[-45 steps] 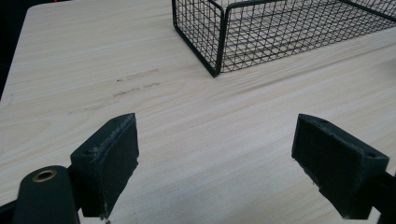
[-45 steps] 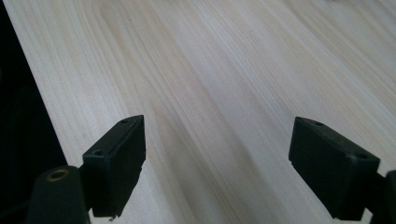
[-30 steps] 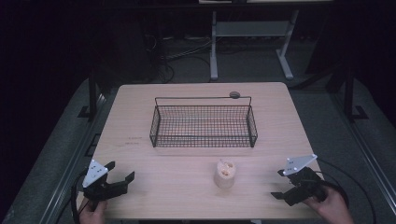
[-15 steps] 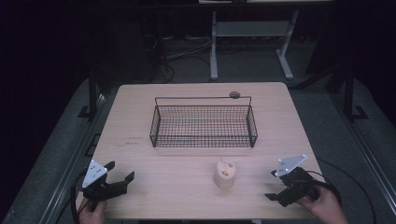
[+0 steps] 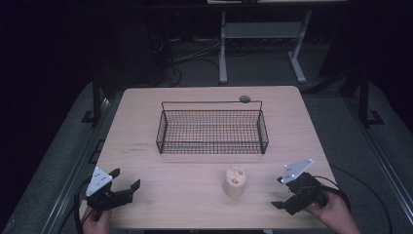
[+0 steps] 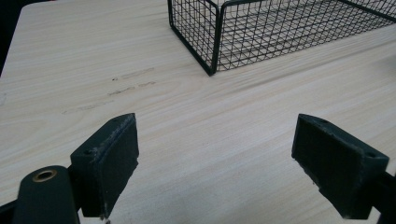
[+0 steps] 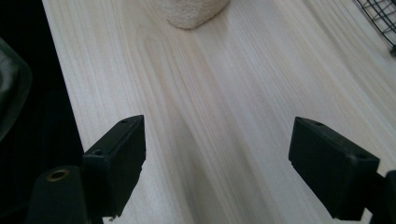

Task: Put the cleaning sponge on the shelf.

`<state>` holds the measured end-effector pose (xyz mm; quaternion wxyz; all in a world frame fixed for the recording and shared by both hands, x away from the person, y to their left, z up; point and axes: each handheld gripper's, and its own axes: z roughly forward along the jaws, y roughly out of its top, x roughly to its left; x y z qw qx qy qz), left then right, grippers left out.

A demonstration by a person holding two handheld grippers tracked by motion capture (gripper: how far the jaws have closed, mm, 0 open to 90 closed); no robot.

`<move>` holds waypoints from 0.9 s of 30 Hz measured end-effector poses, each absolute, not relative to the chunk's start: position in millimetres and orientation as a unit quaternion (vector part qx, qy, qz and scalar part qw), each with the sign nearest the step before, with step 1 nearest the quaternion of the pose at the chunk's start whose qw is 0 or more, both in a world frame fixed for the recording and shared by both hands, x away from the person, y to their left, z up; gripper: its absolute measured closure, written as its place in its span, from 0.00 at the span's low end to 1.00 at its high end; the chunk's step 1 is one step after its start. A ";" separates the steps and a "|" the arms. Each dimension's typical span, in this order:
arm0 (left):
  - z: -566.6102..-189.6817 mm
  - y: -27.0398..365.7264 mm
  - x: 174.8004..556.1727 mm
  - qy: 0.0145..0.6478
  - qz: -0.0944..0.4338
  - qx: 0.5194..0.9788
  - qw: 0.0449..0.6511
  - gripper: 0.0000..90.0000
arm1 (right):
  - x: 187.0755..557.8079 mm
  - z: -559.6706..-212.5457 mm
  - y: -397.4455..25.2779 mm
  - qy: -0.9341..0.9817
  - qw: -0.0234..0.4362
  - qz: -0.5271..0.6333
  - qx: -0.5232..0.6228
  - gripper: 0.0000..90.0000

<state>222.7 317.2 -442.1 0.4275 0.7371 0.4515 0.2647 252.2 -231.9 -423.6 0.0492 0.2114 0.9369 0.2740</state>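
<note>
Your left hand-held gripper [image 5: 124,183] sits at about 7 o'clock on the table [image 5: 146,117], close to the near edge. Its jaws are spread wide with bare wood between them. In the left gripper view, the corner of the black wire basket [image 6: 219,35] is up ahead at 1 o'clock, well apart from the jaws.

Your right hand-held gripper [image 5: 278,192] sits at about 5 o'clock, near the table's near edge. Its jaws are spread wide too and hold nothing.

The small tan cup-like thing [image 5: 234,181] stands between the two grippers, nearer the right one. There is open wood all around it. The basket sits in the middle of the table. A small dark round thing [image 5: 244,99] lies by its far rim.
</note>
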 end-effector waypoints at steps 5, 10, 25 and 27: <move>-442.1 316.6 222.9 0.449 0.264 0.740 0.426 0.15 | 253.8 -421.1 -226.9 0.938 0.049 0.275 0.204 0.20; -442.0 316.4 223.0 0.449 0.264 0.740 0.427 0.15 | 256.0 -418.4 -219.4 0.941 0.046 0.273 0.194 0.20; -442.6 315.9 224.0 0.447 0.264 0.742 0.424 0.15 | 262.0 -413.6 -202.0 0.946 0.033 0.269 0.177 0.20; -442.2 316.6 223.6 0.449 0.264 0.740 0.425 0.15 | 262.4 -412.9 -199.9 0.947 0.034 0.266 0.175 0.20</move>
